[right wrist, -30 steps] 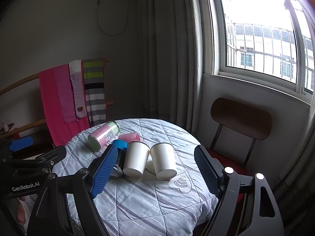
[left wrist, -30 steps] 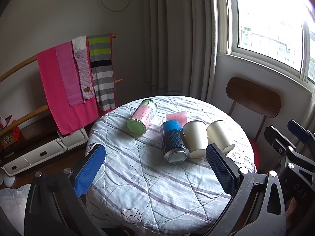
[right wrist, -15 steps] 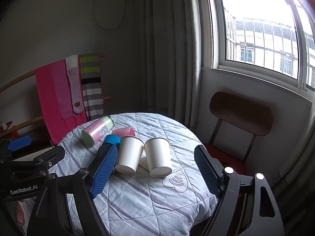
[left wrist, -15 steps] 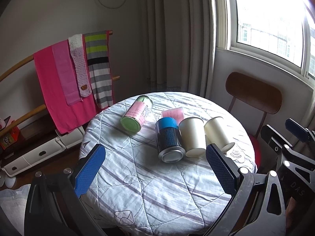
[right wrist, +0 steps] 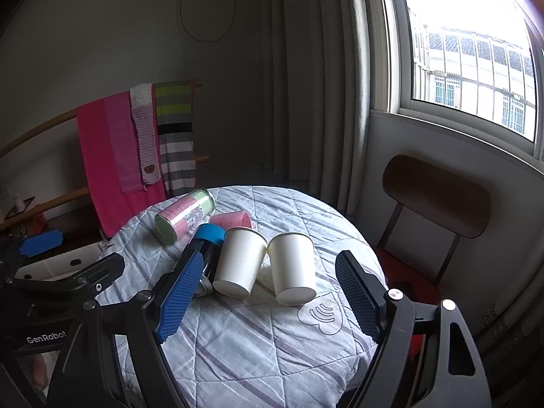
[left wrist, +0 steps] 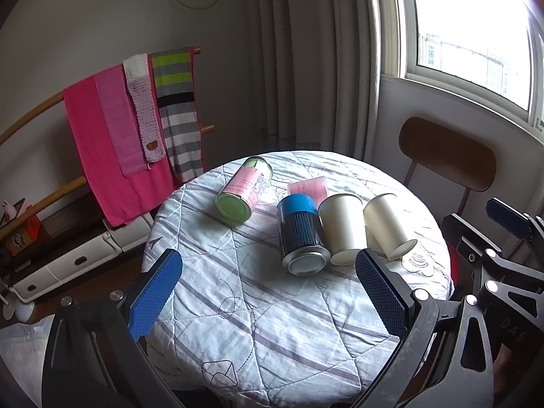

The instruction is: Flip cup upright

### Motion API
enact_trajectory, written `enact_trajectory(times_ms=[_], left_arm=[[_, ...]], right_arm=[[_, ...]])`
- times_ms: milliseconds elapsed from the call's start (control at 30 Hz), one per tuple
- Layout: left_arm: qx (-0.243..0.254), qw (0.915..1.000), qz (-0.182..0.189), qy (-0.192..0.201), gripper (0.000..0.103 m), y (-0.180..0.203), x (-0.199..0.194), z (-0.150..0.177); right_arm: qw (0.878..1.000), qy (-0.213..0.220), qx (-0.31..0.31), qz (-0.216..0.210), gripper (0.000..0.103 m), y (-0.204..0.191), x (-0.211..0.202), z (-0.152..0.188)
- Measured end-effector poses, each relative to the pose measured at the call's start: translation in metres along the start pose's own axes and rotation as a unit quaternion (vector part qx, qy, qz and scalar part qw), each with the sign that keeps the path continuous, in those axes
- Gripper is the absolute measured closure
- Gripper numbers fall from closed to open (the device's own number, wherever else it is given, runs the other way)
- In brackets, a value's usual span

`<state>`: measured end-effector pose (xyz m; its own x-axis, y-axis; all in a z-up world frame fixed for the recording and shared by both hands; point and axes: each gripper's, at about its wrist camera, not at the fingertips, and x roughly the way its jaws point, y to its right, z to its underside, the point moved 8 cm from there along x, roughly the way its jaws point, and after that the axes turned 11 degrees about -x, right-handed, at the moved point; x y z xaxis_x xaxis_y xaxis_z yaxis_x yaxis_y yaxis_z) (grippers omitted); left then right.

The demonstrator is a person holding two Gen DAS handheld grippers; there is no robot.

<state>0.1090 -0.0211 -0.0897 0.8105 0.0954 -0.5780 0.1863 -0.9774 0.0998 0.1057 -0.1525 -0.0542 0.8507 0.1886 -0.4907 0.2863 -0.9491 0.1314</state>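
Note:
Two white paper cups (left wrist: 341, 229) (left wrist: 387, 224) lie on their sides on the round quilted table (left wrist: 272, 323), bases toward me; they also show in the right wrist view (right wrist: 239, 261) (right wrist: 294, 268). A pink cup (left wrist: 307, 187) lies behind them, also in the right wrist view (right wrist: 231, 219). A blue-capped dark can (left wrist: 301, 236) (right wrist: 209, 248) and a pink-labelled green can (left wrist: 244, 188) (right wrist: 185, 214) lie beside them. My left gripper (left wrist: 268, 295) is open and empty, near the table's front. My right gripper (right wrist: 265, 292) is open and empty, in front of the white cups.
A wooden chair (right wrist: 435, 197) stands at the table's right, under the window. A rack with pink and striped cloths (left wrist: 132, 129) stands at the back left, a white drawer unit (left wrist: 74, 255) below it. Curtains hang behind the table.
Both grippers have moved closer to the table and the cups; the cups look larger and lower in both views. Nothing on the table has moved. Both grippers stay open.

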Motion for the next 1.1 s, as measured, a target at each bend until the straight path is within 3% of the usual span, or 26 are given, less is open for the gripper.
enact_trajectory(times_ms=[400,633,833,1100], left_arm=[[-0.002,0.9993,-0.019,-0.032,0.000,0.002,0.032,0.005],[0.008,0.9968,-0.043,-0.067,0.000,0.008,0.073,0.017],[0.007,0.9941,-0.029,-0.104,0.000,0.022,0.107,0.029],[0.009,0.9902,-0.041,-0.133,0.000,0.025,0.148,0.035]], right_arm=[[0.999,-0.034,-0.023,-0.002,0.021,0.010,0.021,0.007],[0.998,-0.057,-0.020,0.000,0.022,0.023,0.038,0.018],[0.997,-0.070,-0.021,-0.006,0.021,0.028,0.056,0.024],[0.996,-0.087,-0.013,-0.018,0.022,0.034,0.083,0.035]])
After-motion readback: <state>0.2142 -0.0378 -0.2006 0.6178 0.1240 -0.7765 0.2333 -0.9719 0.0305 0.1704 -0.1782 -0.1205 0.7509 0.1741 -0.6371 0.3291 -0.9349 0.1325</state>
